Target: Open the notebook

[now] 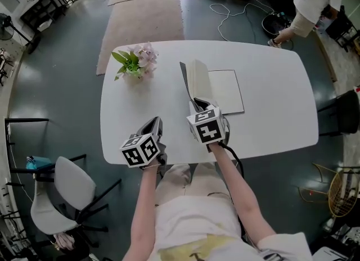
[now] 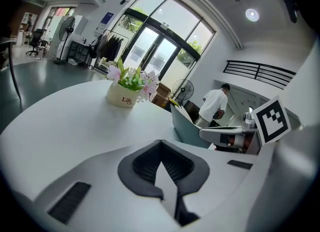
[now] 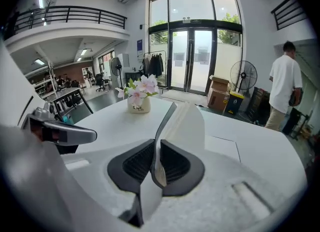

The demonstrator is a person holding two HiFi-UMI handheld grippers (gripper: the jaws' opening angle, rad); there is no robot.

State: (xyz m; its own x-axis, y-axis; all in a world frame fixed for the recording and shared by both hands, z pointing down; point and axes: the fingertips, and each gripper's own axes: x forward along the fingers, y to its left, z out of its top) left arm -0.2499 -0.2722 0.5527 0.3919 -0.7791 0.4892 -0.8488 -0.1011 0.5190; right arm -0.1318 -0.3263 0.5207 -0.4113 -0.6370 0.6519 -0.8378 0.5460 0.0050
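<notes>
1. Notebook (image 1: 225, 91) on the white table (image 1: 275, 102), right of the flower pot (image 1: 135, 64) and well apart from it.
2. Its grey cover (image 1: 183, 77) is raised near upright, with pages fanned behind it.
3. Right gripper (image 3: 158, 146) is clenched on the cover's lower edge, and both pads pinch it.
4. Left gripper (image 2: 161, 142) has its jaws pressed together and holds nothing. It sits at the table's near edge on the person's side of the pot, and the pot lies ahead of it.

We see a white table (image 1: 270, 85) and a notebook (image 1: 225, 88) with white pages and a grey-blue cover. Pink flowers (image 1: 145, 53) with green leaves sit upper left. Black-and-white squares pattern the left gripper (image 1: 156, 122) and right gripper (image 1: 198, 103).
</notes>
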